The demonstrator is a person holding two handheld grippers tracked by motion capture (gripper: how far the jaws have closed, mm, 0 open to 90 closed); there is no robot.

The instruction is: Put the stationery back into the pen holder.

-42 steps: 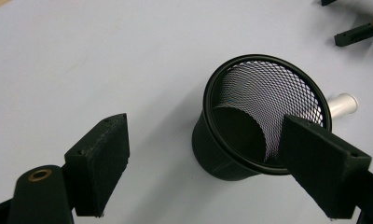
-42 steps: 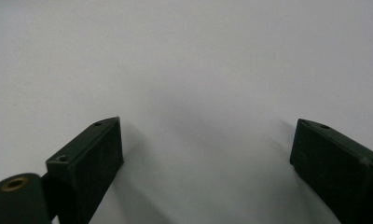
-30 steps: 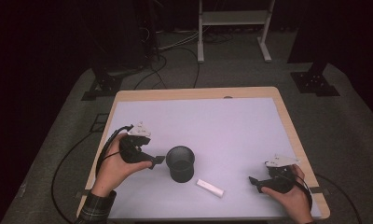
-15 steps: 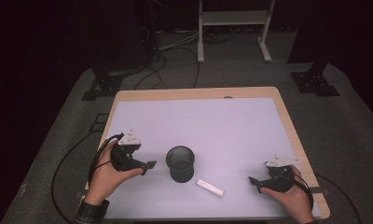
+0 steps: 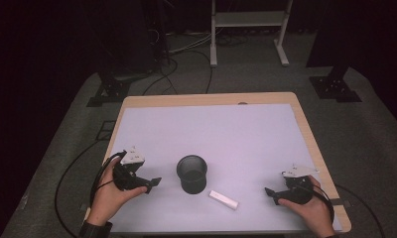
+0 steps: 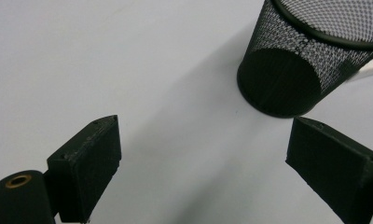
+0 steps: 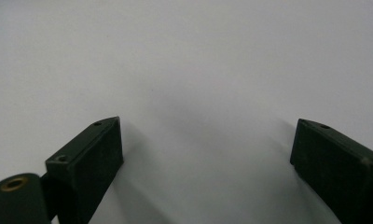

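A black mesh cup [image 5: 192, 173] stands upright on the table [image 5: 236, 134], toward the near edge and a little left of the middle, its open mouth up. In the left gripper view the cup [image 6: 306, 60] sits ahead and to the right of the jaws, apart from both; no label or writing can be read on it. Just to its right and nearer the person lies a small white block [image 5: 223, 199], flat on the table and close to the cup without touching; it bears no readable marking either.

The left gripper [image 5: 149, 182] hovers near the cup's left side, its jaws spread wide and holding nothing, with a strip of bare table between them and the mesh wall. The right gripper [image 5: 269, 193] rests low near the table's front right corner, well apart from the cup, its jaws also wide apart and empty over plain surface.

The far half of the table lies bare up to its wooden rim. Beyond it, cables [image 5: 176, 64] and a white stand [image 5: 248, 29] sit on the floor.
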